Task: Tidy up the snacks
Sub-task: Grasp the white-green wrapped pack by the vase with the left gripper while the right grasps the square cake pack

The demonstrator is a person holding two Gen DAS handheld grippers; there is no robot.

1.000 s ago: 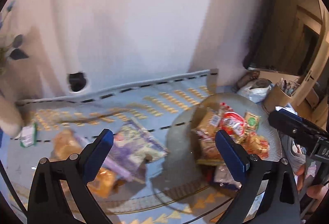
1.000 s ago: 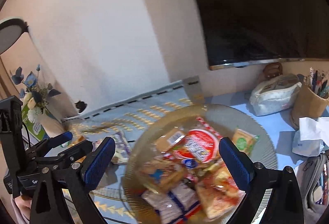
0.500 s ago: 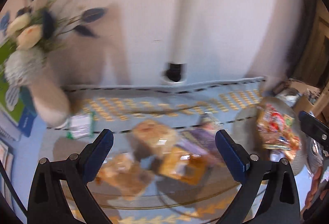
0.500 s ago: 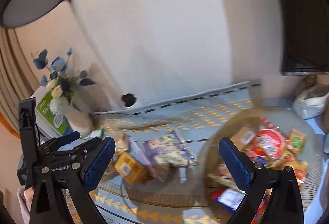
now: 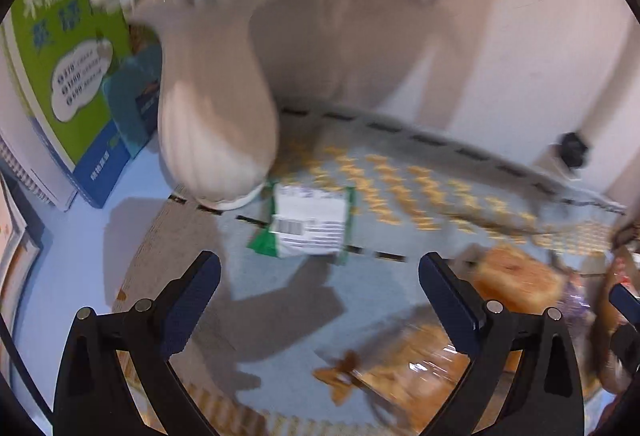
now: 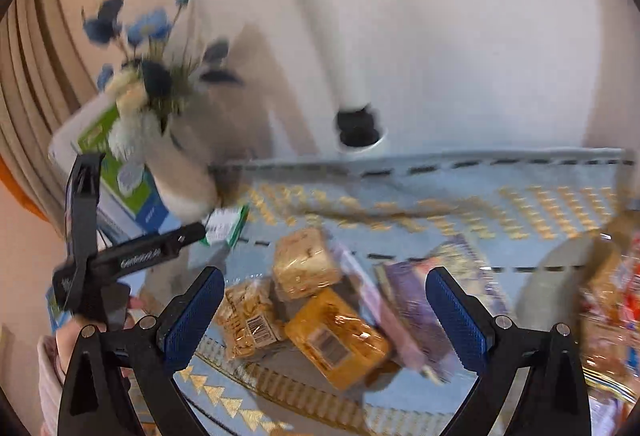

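Both views have swung leftward compared with a second ago: the left claw then faced the snack-filled plate and now faces the green-and-white packet lying flat against the vase foot, so I judge this packet is the next pick, not yet touched. Left claw: jaws spread wide, nothing between them, hovering short of the packet. Right claw: likewise spread and empty, over the loose pile. Count, near to far, right wrist view: one orange wrapped cake; one clear bag of small biscuits; one pale wrapped bread square; one purple-printed packet; one lilac stick-like pack, partly covered, beside it; then the green packet at far left. So six loose snacks, blur permitting. The glass plate at right edge holds more; too smeared to count. One patterned blue table runner under everything. Far: one white ribbed vase of blue flowers, one green-and-blue box left of it.
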